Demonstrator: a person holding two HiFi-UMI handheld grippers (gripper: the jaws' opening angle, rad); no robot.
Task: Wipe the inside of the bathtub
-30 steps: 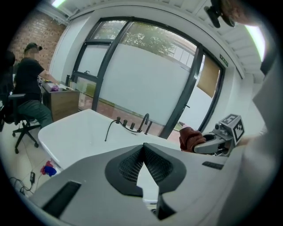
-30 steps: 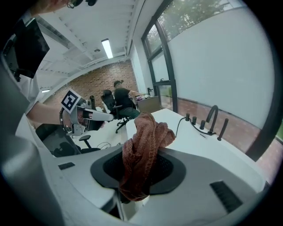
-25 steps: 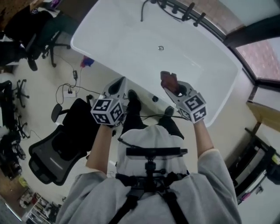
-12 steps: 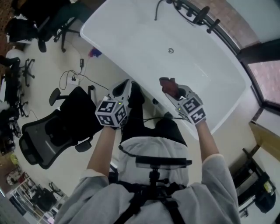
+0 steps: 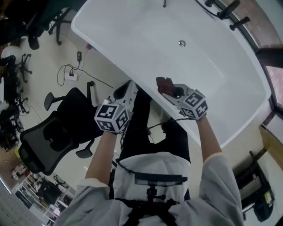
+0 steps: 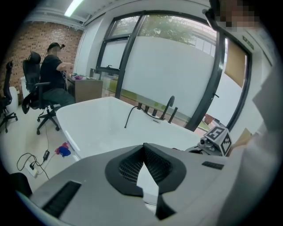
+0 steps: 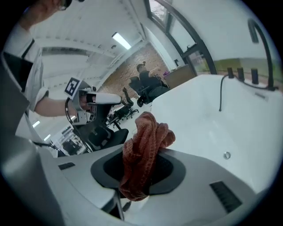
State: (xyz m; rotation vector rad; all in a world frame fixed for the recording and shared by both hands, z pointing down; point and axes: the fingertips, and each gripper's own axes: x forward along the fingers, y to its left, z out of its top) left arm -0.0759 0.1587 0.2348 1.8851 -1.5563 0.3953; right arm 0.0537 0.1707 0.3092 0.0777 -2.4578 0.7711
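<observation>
A white bathtub (image 5: pixel 132 39) fills the upper part of the head view, with its drain (image 5: pixel 181 43) near the middle and dark taps (image 5: pixel 230 13) on the far rim. My right gripper (image 5: pixel 164 86) hangs over the tub's near rim, shut on a reddish-brown knitted cloth (image 7: pixel 143 150) that bunches up between the jaws. The cloth (image 5: pixel 163 84) shows at the gripper tip in the head view. My left gripper (image 5: pixel 124 90) is held left of it, just outside the tub, its jaws closed together at the tips with nothing in them (image 6: pixel 143 152).
A black office chair (image 5: pixel 48 137) stands on the floor at the left, with cables and a power strip (image 5: pixel 70 75) near the tub. A person (image 6: pixel 53 73) sits at a desk beyond the tub's far end. A small blue and red item (image 6: pixel 63 150) lies on the floor.
Both grippers have come closer to the tub; the right one with the cloth now reaches over the near rim. The head view has shifted so that the tub sits nearer.
</observation>
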